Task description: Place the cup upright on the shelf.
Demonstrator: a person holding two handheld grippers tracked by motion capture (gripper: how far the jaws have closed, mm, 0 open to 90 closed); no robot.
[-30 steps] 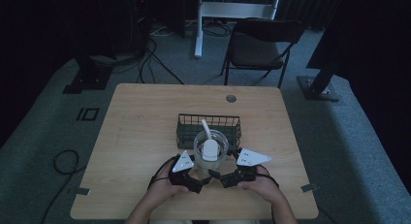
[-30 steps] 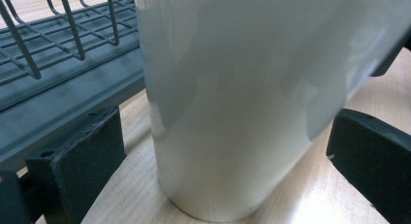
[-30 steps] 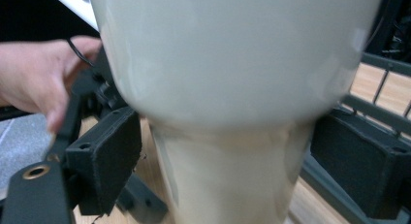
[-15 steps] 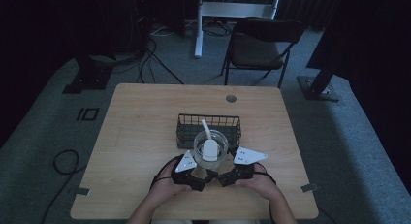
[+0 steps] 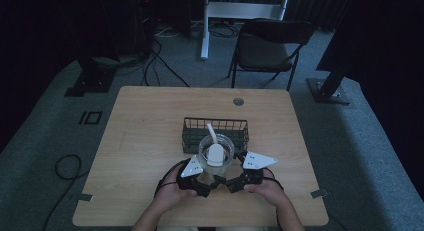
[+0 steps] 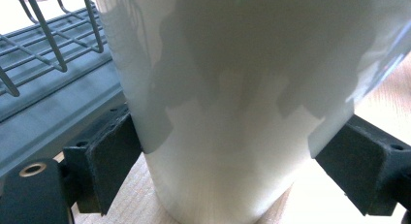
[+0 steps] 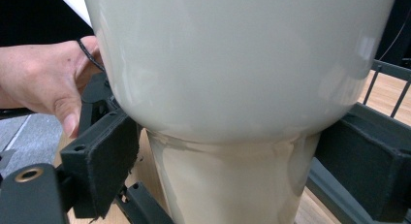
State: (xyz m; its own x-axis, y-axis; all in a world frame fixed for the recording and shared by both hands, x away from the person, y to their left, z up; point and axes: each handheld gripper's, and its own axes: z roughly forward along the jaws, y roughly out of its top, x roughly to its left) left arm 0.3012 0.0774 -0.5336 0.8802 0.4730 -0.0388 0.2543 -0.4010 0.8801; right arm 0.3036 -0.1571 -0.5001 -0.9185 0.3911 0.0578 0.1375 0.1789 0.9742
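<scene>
A white footed bowl (image 5: 222,158) stands on the wooden table (image 5: 140,141) against the near side of a dark wire basket (image 5: 200,126). A white spoon (image 5: 215,152) lies in the bowl, with its handle leaning toward the basket. My left gripper (image 6: 227,153) has its two black pads pressed against the bowl's lower wall (image 6: 228,88). From the other side, my right gripper (image 7: 228,156) clamps the bowl's narrow foot (image 7: 228,185) between its pads. In the high view the left gripper (image 5: 204,180) and the right gripper (image 5: 235,180) meet under the bowl's near side, each held by a hand.
The basket's wire wall (image 6: 53,44) is close behind the left gripper's left pad and beside the right gripper's right pad (image 7: 358,156). A round grommet (image 5: 238,101) sits near the table's far edge. A folding chair (image 5: 272,48) stands beyond the table.
Both grippers have drawn slightly inward toward the bowl's base. The bowl and spoon stay in the same spot by the basket.
</scene>
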